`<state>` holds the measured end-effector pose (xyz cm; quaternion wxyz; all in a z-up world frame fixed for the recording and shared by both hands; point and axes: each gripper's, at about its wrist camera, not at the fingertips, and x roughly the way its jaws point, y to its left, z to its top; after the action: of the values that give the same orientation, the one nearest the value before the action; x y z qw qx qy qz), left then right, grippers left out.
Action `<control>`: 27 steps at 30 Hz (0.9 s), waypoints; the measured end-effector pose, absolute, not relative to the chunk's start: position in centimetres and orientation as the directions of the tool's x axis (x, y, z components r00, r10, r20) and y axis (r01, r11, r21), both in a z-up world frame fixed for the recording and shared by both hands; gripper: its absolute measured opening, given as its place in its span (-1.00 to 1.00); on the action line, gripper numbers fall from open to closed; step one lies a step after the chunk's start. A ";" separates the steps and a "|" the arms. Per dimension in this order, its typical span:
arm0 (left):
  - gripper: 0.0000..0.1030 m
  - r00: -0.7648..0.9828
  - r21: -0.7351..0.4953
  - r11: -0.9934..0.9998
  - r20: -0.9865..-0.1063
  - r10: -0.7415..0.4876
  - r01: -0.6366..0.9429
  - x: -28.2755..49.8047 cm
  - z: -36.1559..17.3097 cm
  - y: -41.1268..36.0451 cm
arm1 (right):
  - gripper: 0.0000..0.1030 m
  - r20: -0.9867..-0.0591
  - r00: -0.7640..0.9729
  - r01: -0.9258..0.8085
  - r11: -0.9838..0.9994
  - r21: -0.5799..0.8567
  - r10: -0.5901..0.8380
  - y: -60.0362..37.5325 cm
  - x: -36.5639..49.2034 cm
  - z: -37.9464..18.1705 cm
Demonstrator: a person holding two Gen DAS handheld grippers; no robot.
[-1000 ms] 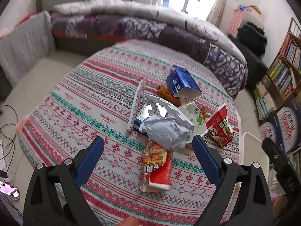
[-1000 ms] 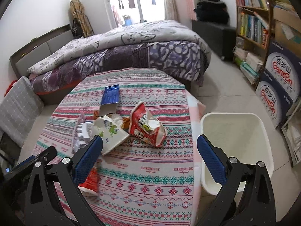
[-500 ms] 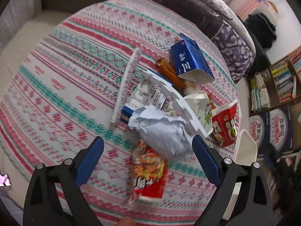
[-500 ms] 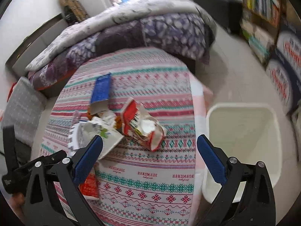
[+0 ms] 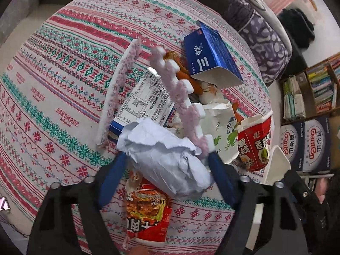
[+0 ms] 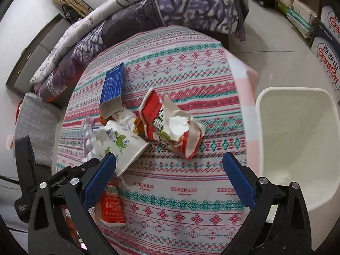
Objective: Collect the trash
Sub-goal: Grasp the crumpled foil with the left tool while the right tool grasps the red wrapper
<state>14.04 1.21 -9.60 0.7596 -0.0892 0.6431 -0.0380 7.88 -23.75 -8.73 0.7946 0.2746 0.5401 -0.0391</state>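
A pile of trash lies on the round patterned table. My left gripper is open, its blue fingers either side of a crumpled white paper ball, close to it. Below the ball lies a red snack wrapper. Behind are a jagged foam strip, a blue carton, a white paper cup and a crushed red noodle cup. My right gripper is open and empty above the table's near part, short of the red noodle cup and the paper cup.
A white trash bin stands on the floor right of the table; its rim also shows in the left wrist view. A bed lies behind the table. Bookshelves and cartons stand at the right.
My left gripper has dropped down and forward onto the pile, so its fingers now flank the paper ball. My right gripper has tilted down and moved closer to the table.
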 end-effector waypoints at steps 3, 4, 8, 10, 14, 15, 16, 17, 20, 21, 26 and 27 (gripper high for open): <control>0.35 0.179 -0.204 0.978 -0.964 -0.194 -0.036 14.0 -8.8 1.6 | 0.87 -0.876 0.397 0.325 0.850 0.414 0.275 -22.4 8.3 -9.0; 0.34 0.185 -0.209 0.977 -0.962 -0.200 -0.033 13.9 -8.5 2.0 | 0.87 -0.873 0.395 0.311 0.853 0.420 0.286 -21.9 8.3 -9.0; 0.34 0.223 -0.246 0.968 -0.947 -0.231 -0.042 13.7 -6.8 4.1 | 0.87 -0.870 0.385 0.226 0.882 0.412 0.307 -19.1 8.7 -8.7; 0.34 0.237 -0.281 0.958 -0.936 -0.261 -0.052 13.6 -6.2 5.0 | 0.87 -0.870 0.378 0.187 0.894 0.407 0.317 -17.8 8.9 -8.7; 0.34 0.265 -0.340 0.937 -0.914 -0.308 -0.084 13.5 -4.9 7.1 | 0.87 -0.863 0.360 0.145 0.892 0.427 0.355 -15.4 9.4 -9.0; 0.34 0.291 -0.320 0.943 -0.914 -0.282 -0.089 13.5 -4.3 8.0 | 0.87 -0.861 0.358 0.132 0.893 0.430 0.362 -14.8 9.6 -9.0; 0.34 0.305 -0.305 0.948 -0.915 -0.265 -0.093 13.4 -4.1 8.3 | 0.87 -0.857 0.362 0.119 0.893 0.433 0.367 -14.1 9.7 -8.9; 0.34 0.320 -0.290 0.952 -0.915 -0.246 -0.099 13.3 -3.7 8.8 | 0.87 -0.856 0.362 0.099 0.898 0.428 0.368 -13.3 9.9 -8.8; 0.34 0.344 -0.297 0.945 -0.909 -0.236 -0.136 12.9 -3.3 10.5 | 0.87 -0.864 0.366 0.010 0.927 0.376 0.346 -10.3 10.1 -8.3; 0.34 0.349 -0.310 0.940 -0.905 -0.245 -0.143 12.8 -3.1 10.8 | 0.87 -0.873 0.361 -0.019 0.938 0.346 0.329 -9.4 10.1 -8.3; 0.34 0.365 -0.316 0.932 -0.900 -0.237 -0.176 12.5 -2.8 12.9 | 0.86 -0.915 0.299 -0.010 0.960 0.281 0.271 -7.5 10.4 -10.1; 0.34 0.367 -0.313 0.932 -0.901 -0.231 -0.181 12.4 -2.8 13.2 | 0.86 -0.916 0.275 0.012 0.952 0.307 0.292 -7.6 10.4 -10.7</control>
<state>12.37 13.22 -2.81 0.8061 -0.1832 0.5625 -0.0156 10.39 -7.64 -10.68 0.7883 0.1275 0.5954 0.0887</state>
